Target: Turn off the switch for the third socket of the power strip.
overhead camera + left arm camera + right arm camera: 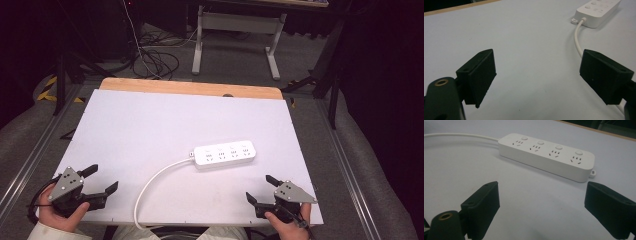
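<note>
High view shows the white power strip (224,154) right of the tabletop's centre, both my grippers, left (98,179) and right (261,187), released near the front edge; I'd approach squarely, straddling its narrow sides.

Only the power strip (224,154) and its cord (150,187) interrupt the bare white table (150,125).

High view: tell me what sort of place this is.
Probably a lab or recording workspace: a white board laid as a tabletop carrying a lone power strip, loose cables on the grey floor, and dark curtains around.
</note>
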`<action>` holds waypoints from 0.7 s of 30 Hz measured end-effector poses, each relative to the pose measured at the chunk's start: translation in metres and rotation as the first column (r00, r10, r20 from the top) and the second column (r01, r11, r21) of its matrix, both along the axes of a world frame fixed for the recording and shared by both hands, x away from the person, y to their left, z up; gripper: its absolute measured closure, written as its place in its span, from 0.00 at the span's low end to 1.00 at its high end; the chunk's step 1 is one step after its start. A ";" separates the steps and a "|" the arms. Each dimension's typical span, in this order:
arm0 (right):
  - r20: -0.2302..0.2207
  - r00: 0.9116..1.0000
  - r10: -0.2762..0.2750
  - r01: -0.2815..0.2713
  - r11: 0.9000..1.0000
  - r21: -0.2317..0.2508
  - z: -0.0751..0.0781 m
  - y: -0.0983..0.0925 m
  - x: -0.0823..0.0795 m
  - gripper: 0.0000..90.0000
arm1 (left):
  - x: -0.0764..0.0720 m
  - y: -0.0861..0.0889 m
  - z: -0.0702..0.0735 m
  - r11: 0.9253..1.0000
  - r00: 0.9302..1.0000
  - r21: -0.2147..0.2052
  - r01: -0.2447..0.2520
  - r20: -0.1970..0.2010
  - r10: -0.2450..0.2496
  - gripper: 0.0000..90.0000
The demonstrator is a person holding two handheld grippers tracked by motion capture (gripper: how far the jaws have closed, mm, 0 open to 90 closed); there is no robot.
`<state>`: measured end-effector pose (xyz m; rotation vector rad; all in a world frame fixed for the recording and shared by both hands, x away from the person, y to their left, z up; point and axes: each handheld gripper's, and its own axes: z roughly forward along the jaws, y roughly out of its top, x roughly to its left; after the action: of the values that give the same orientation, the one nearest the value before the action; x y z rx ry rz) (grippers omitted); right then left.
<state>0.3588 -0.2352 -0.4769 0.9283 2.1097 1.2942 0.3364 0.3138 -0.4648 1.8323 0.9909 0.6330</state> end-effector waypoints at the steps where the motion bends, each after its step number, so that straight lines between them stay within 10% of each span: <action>1: 0.001 1.000 -0.001 0.001 1.000 0.000 0.000 0.000 0.000 0.15 | 0.000 0.000 0.000 1.000 1.000 -0.001 0.000 0.004 0.000 0.15; 21: -0.007 1.000 0.014 -0.014 1.000 -0.004 0.008 0.003 0.001 0.16 | 0.001 0.000 -0.001 1.000 1.000 0.014 -0.013 0.003 0.013 0.13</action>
<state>0.3601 -0.2323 -0.4689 0.9191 2.1266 1.2950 0.3371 0.3134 -0.4656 1.8384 0.9998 0.6516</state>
